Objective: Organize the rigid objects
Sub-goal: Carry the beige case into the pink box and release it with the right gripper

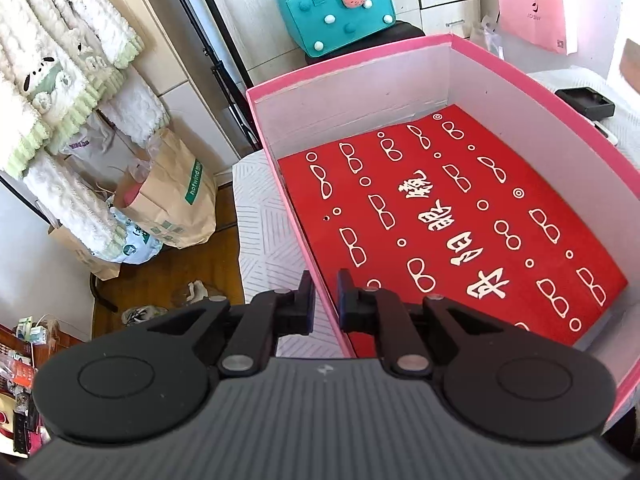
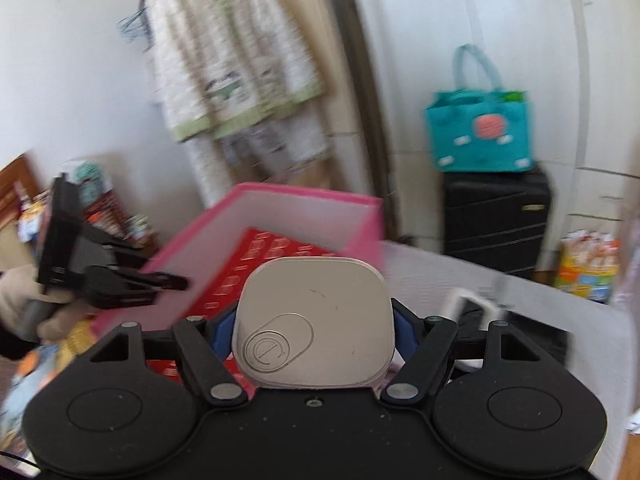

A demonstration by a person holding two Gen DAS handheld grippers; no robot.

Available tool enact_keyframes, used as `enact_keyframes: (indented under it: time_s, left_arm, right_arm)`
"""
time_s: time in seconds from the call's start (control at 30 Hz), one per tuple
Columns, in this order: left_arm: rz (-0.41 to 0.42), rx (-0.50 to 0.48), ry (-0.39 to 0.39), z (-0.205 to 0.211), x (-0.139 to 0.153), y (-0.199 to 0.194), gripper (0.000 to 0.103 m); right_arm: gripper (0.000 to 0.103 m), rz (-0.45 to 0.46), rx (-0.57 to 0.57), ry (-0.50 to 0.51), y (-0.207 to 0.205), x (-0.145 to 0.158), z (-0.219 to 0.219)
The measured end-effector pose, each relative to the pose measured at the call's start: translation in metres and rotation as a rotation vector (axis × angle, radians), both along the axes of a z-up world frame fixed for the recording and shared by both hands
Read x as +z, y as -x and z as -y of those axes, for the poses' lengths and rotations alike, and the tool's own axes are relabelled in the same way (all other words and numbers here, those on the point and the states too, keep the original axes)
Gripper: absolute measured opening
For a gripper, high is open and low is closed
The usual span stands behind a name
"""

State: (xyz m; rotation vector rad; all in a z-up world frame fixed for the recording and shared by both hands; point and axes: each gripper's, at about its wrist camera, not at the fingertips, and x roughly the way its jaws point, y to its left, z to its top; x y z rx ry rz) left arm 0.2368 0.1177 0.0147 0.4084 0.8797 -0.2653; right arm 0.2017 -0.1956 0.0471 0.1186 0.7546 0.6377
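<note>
A pink box [image 1: 400,46] with white inner walls stands on the white-covered table [image 1: 264,216]. A red cloth [image 1: 452,224] printed with white glasses lines its floor. My left gripper [image 1: 326,300] is shut on the box's left wall, one finger outside and one inside. In the right wrist view my right gripper [image 2: 314,332] is shut on a pale, rounded square case [image 2: 316,312] with an "e" logo, its blue pads [image 2: 222,332] pressing the sides. It holds the case just above the near end of the pink box [image 2: 304,196]. The left gripper [image 2: 176,282], in a hand, shows at the left.
A black tray [image 1: 586,100] lies on the table right of the box. A teal bag [image 2: 480,136] rests on a black suitcase [image 2: 496,220] behind. Hanging clothes [image 1: 60,60] and a brown paper bag [image 1: 176,200] stand at the left over the wooden floor.
</note>
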Motion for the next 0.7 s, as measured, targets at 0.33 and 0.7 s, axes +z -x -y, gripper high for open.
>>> enact_keyframes:
  time_s: [0.33,0.7]
  left_arm:
    - [-0.022,-0.011,0.018,-0.004,-0.004,0.004,0.010]
    - [-0.023,-0.023,0.052,-0.014,-0.009,0.002,0.010]
  right_arm:
    - [0.078,-0.288,0.135,0.091,-0.086,-0.036,-0.128]
    - [0.078,-0.355,0.104,0.196,-0.130,-0.077,-0.179]
